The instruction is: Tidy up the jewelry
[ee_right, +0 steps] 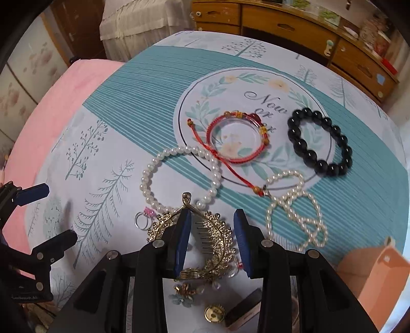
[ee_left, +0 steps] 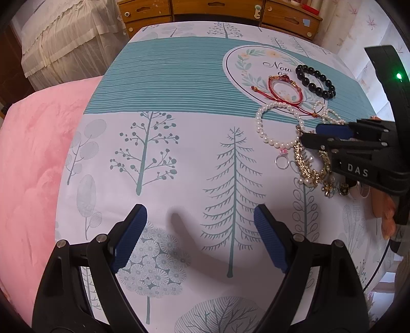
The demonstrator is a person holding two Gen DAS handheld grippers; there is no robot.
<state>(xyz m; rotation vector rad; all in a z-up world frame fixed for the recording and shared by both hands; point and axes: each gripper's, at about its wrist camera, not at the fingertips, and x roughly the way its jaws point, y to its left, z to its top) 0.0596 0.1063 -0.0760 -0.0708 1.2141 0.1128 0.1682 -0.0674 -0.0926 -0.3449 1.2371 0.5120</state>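
Observation:
Jewelry lies on a tree-print cloth (ee_left: 192, 158). My right gripper (ee_right: 212, 214) points down over a gold leaf hair comb (ee_right: 217, 238), its jaws partly apart with the comb between them and the pads clear of it. The same gripper (ee_left: 311, 134) shows at the right of the left wrist view. A white pearl bracelet (ee_right: 143, 179), a silver ring with a pink stone (ee_right: 142, 220), a red cord bracelet (ee_right: 238, 160), a black bead bracelet (ee_right: 297, 143) and a small-pearl strand (ee_right: 307, 225) lie around it. My left gripper (ee_left: 200, 208) hangs open over bare cloth.
A flower earring (ee_right: 184, 292), a gold button (ee_right: 214, 313) and a brown box (ee_right: 243, 312) lie near the right gripper's base. An orange box (ee_right: 379, 276) stands at the right. A pink blanket (ee_left: 30, 166) borders the cloth; wooden drawers (ee_left: 217, 10) stand behind.

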